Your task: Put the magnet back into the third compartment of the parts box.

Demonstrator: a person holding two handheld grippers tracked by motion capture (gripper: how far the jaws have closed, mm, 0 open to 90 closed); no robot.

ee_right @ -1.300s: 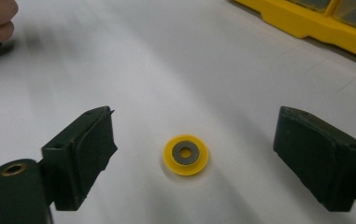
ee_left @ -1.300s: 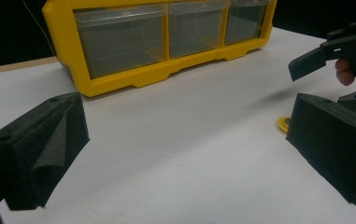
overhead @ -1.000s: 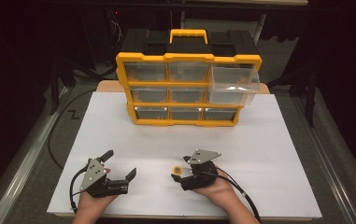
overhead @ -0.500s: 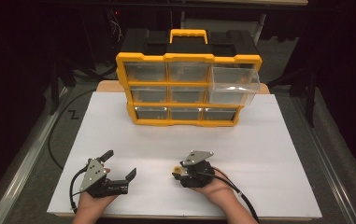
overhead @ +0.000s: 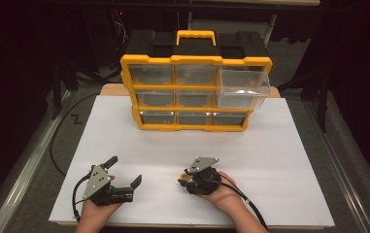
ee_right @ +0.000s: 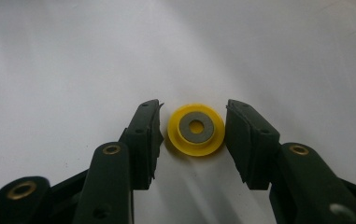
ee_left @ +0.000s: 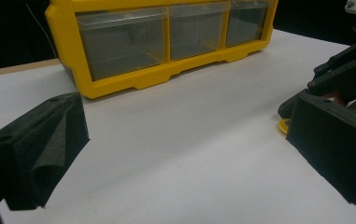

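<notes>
A small yellow disc (ee_right: pixel 195 129) with a grey washer-like centre lies flat on the white board (overhead: pixel 270 160), near its front edge. My right gripper (ee_right: pixel 194 106) points down at it, and its jaws have just been closing around it. The disc sits between the pads; a thin gap shows on the left and the right pad is almost touching. From above, the right gripper (overhead: pixel 182 179) has the disc (overhead: pixel 182 177) at its tip. My left gripper (overhead: pixel 124 171) rests open on the board to the left, nothing between its jaws (ee_left: pixel 185 140). Its own view shows the disc's edge (ee_left: pixel 284 126) at the right.
A yellow drawer organizer (overhead: pixel 195 92) with clear drawers stands at the back of the board, its top right drawer (overhead: pixel 243 87) pulled out. Bare white board lies between it and the grippers. Cables trail from both grippers off the front edge.
The right gripper's jaws have drawn in around the yellow disc, which was lying just ahead of them. The left gripper has not moved.
</notes>
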